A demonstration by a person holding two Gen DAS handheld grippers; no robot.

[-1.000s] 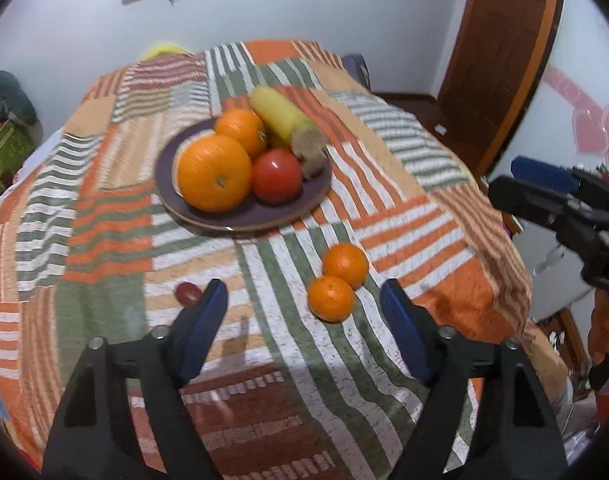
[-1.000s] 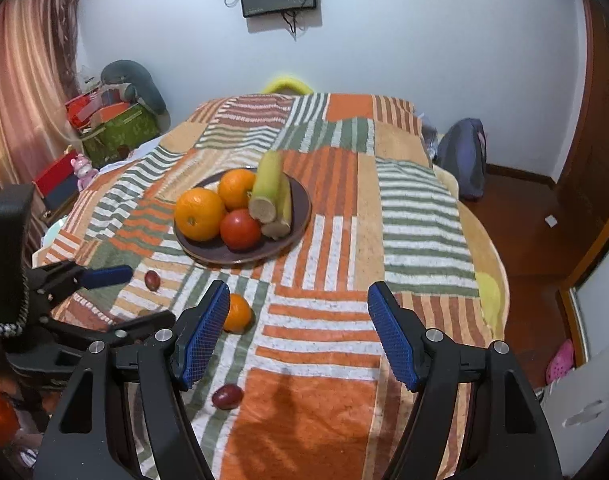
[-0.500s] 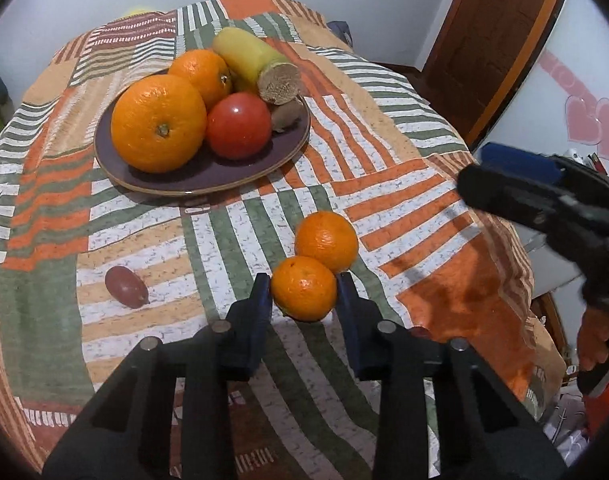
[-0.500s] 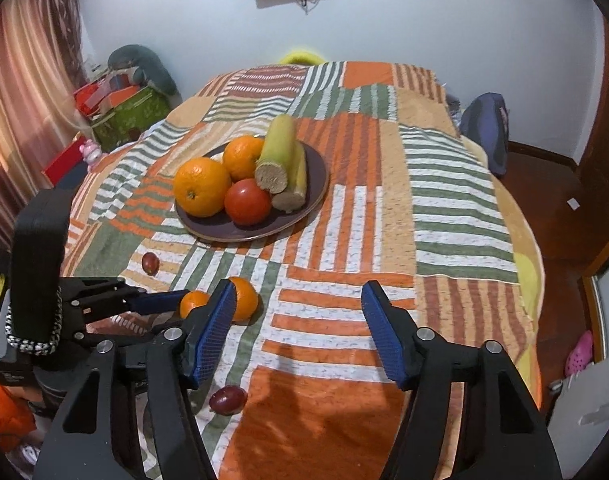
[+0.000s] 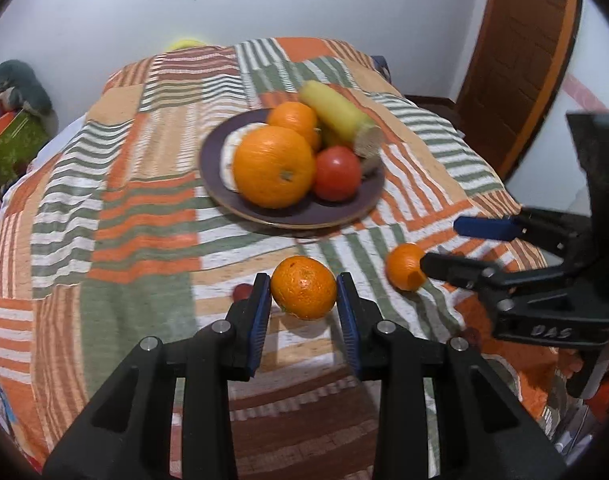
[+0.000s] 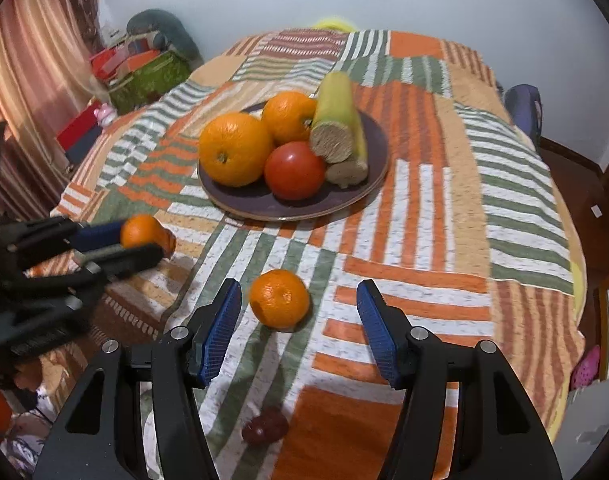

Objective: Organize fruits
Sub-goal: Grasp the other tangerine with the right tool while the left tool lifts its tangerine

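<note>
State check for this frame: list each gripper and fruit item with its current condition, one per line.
Left gripper: shut on held tangerine, lifted off the cloth.
Right gripper: closing, pads not yet touching loose tangerine.
Loose tangerine: resting on the cloth.
Plate: loaded with two oranges, a tomato and corn.
Dark red fruit: lying on the cloth.

You can read 1 marking only: raised letters "DAS" on the right gripper (image 5: 440, 247) body, left wrist view.

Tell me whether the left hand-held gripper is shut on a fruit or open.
Shut on a fruit: the left hand-held gripper has both blue pads pressed against the sides of a small orange.
</note>
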